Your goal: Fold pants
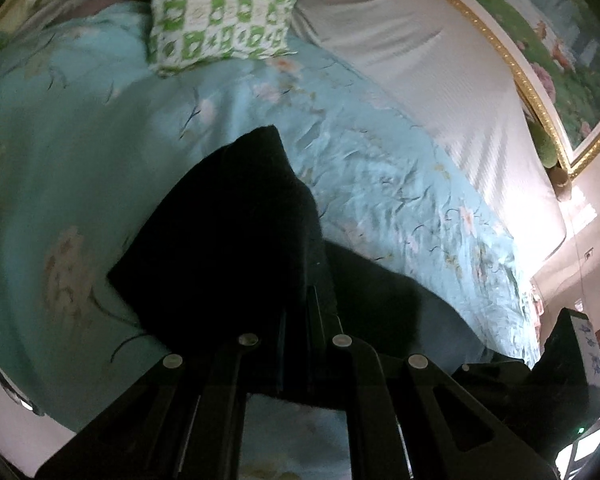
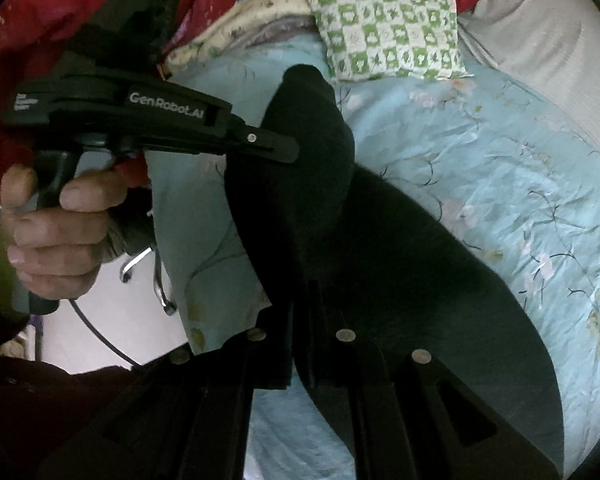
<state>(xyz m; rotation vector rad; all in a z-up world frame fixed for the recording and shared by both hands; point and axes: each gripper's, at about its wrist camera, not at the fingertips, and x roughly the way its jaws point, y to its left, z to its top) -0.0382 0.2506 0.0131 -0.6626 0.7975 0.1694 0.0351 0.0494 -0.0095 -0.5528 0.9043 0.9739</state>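
Both grippers are clamped on the black pants point(image 2: 340, 240), which hang lifted above the bed's blue floral quilt point(image 2: 500, 184). From its own camera, the left gripper point(image 1: 296, 320) has its fingers closed narrowly on a bunched edge of the cloth, with a dark peak of fabric rising ahead of them. The right gripper point(image 2: 300, 320) likewise pinches a fold, its fingers nearly together with cloth between; a wide panel of the pants drapes down to its right. In the right view, the left gripper point(image 2: 276, 148) bites the pants' upper part, with the left hand point(image 2: 56, 236) wrapped on its handle. A green checked pillow point(image 1: 220, 12) lies farther up the quilt, beside a red blanket point(image 2: 80, 12).
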